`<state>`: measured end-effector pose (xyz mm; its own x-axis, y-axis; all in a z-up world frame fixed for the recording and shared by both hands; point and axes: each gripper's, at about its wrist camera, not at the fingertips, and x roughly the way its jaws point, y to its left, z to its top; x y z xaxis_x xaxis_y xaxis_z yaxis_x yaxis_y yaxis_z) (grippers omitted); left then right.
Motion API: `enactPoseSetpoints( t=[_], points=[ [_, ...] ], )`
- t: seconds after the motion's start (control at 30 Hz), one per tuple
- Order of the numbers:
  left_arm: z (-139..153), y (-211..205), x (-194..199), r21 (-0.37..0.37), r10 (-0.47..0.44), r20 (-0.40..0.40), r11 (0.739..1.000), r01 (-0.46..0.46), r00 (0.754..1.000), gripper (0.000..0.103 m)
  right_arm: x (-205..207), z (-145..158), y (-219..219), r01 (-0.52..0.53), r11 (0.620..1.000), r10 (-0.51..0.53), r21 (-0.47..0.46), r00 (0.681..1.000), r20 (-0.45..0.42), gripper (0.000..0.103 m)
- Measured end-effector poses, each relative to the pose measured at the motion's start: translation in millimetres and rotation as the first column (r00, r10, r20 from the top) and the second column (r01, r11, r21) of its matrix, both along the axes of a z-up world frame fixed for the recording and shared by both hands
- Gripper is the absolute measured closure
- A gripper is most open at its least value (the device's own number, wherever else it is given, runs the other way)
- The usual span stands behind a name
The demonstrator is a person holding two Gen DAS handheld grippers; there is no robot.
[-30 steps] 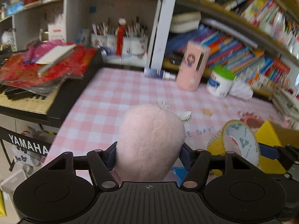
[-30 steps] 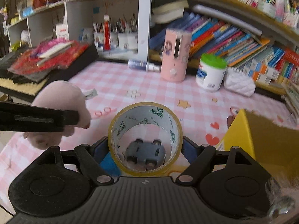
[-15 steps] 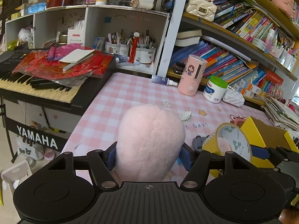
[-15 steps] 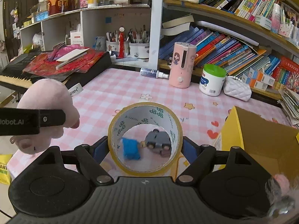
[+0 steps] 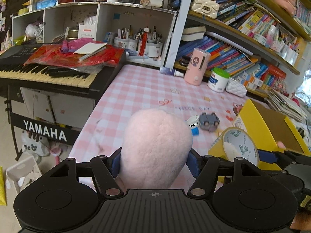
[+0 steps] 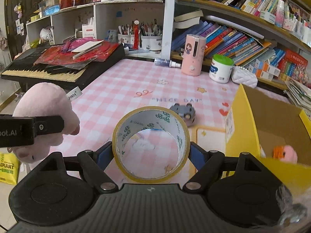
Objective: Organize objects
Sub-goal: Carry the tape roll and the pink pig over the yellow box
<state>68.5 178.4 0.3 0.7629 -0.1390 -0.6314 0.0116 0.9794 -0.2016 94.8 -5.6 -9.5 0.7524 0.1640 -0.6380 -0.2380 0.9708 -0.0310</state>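
My left gripper (image 5: 154, 163) is shut on a pink plush toy (image 5: 155, 147) and holds it above the near edge of the pink checkered table (image 5: 143, 91). The plush also shows at the left of the right wrist view (image 6: 44, 120). My right gripper (image 6: 151, 153) is shut on a roll of yellow-brown tape (image 6: 151, 145), held above the table beside a yellow cardboard box (image 6: 272, 120). The tape also shows in the left wrist view (image 5: 238, 145). A grey toy car (image 6: 183, 111) lies on the table beyond the tape. A small blue thing (image 5: 194, 130) lies by the car.
The box (image 5: 268, 128) holds a pink and an orange item (image 6: 285, 153). A pink cylinder (image 6: 193, 55), a white jar with green lid (image 6: 221, 69) and a white pouch (image 6: 245, 76) stand at the table's back. A Yamaha keyboard (image 5: 54, 71) stands left. Bookshelves (image 6: 243, 35) fill the back.
Both grippers have risen and drawn back from the table with their loads. The toy car and blue thing now lie farther ahead, and the box's inside has come into view.
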Motion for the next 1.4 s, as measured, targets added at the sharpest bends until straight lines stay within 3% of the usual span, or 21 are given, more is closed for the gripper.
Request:
enactPoseSetpoints(
  t=[0.4,0.73,1.4],
  points=[
    [-12,-1,-57,0.001,-0.081,-0.051,0.997,0.081,0.995,0.038,-73,-12,5,0.049,0.999,-0.048,0.007,0.998,-0.048,0.023],
    [-19,-22,-72,-0.005,-0.193,-0.082,0.981,0.193,0.978,0.038,-115,-20,-14,0.139,0.99,-0.137,0.012,0.987,-0.087,0.023],
    [-19,-109,-68,-0.01,-0.437,-0.083,0.899,0.437,0.896,0.038,-155,-21,-92,0.393,0.919,-0.391,-0.001,0.915,-0.099,0.023]
  ],
)
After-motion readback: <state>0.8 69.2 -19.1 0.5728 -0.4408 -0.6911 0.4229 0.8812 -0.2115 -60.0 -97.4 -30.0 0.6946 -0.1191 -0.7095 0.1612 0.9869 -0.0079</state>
